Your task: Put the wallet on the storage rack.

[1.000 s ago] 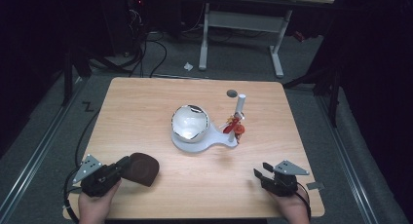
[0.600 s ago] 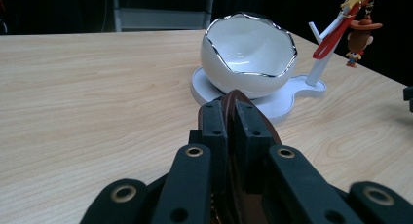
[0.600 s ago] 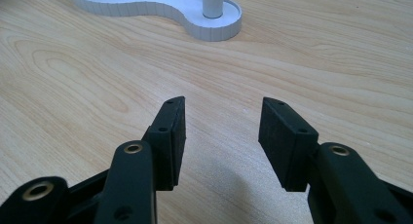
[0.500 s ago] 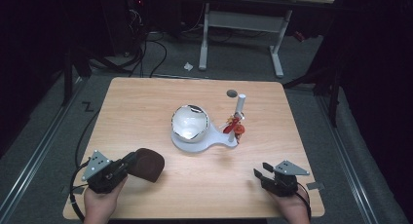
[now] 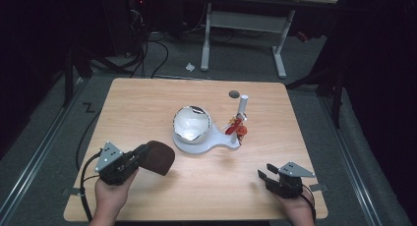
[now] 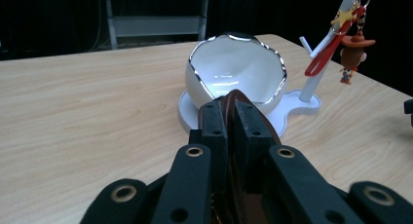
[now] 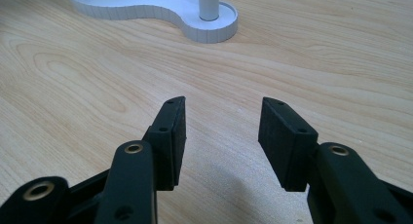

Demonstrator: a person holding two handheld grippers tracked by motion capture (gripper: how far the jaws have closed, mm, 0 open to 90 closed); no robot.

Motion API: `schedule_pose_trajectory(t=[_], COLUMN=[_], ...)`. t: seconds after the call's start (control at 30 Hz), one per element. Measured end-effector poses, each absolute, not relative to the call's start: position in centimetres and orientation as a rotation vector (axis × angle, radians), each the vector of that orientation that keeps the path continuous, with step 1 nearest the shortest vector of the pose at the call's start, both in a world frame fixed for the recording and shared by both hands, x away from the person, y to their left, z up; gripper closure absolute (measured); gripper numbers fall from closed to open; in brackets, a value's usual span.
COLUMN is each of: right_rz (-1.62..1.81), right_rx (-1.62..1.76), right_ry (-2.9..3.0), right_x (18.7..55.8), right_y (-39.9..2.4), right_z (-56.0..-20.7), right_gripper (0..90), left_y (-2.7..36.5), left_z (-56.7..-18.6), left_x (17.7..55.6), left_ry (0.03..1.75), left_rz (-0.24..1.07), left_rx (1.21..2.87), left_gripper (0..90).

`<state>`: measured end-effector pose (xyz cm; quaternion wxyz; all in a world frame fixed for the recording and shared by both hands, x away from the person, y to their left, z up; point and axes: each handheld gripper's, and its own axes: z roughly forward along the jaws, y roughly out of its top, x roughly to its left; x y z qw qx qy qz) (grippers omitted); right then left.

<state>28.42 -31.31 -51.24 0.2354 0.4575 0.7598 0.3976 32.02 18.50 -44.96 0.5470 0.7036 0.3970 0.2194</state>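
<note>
Leather, dark brown, is what the left gripper (image 5: 129, 161) has between its jaws: a flat rounded brown pouch (image 5: 156, 157), clamped by its edge and sticking out toward the middle of the tabletop (image 5: 147, 103). In the left gripper view the two black jaws press tight on the thin brown rim (image 6: 233, 98), and the pouch points straight at the white bowl (image 6: 237, 68) with the wavy silver edge. That bowl sits tilted on a white stand (image 5: 204, 143), whose slim post (image 5: 242, 105) carries a red keyring with a small cowboy figure (image 5: 236, 128). The pouch is near the stand's front left but not touching it, held off the wood.

The right gripper (image 5: 269, 178) lies low near the front right corner of the tabletop, well apart from the stand. Its jaws stand open with only bare wood between them; the right gripper view looks toward the stand's base (image 7: 156, 7).
</note>
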Motion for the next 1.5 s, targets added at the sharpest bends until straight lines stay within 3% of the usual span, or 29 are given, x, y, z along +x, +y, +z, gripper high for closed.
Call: schedule_pose_trajectory(t=[0.5, 1.5], right_rz=[1.091, 1.110], right_rx=[1.236, 1.222], right_ry=[2.092, 2.095], right_x=[28.3, 28.3], right_y=[-31.2, -31.4], right_z=[-51.1, -51.1], right_gripper=[53.4, 53.7], left_y=[15.8, 11.6], left_z=[-42.9, -40.2], left_x=[33.7, 40.3], left_ry=[0.881, 0.918], left_rz=[0.516, 0.584], left_rx=[1.678, 1.670], left_gripper=[84.1, 84.0])
